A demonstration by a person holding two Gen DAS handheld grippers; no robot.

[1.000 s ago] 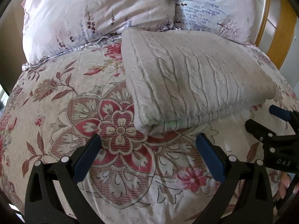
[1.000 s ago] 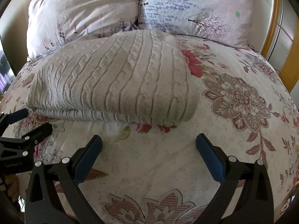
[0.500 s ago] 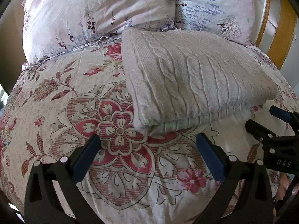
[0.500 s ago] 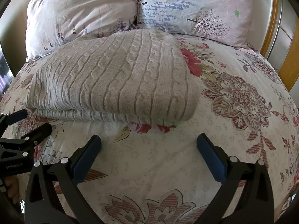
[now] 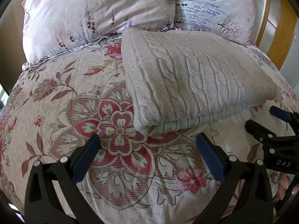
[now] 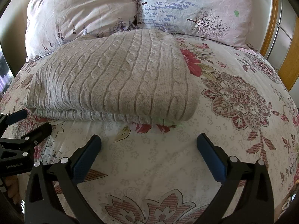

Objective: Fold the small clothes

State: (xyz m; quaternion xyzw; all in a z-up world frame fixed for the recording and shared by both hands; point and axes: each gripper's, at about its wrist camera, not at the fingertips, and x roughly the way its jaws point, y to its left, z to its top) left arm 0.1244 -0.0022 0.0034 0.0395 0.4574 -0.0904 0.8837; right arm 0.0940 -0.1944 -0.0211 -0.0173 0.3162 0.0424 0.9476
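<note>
Already folded, the sweater [image 5: 196,82] lay crosswise just ahead of my left gripper [image 5: 147,151] and right gripper [image 6: 148,150], fingers spread, grasping nothing.

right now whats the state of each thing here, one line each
cable-knit sweater: folded into a layered rectangle, lying flat on the bedspread, not gripped
left gripper: open, empty, just short of the sweater's near corner
right gripper: open, empty, just short of the sweater's near edge
floral bedspread: spread out, lightly wrinkled
two pillows: propped side by side behind the sweater
</note>
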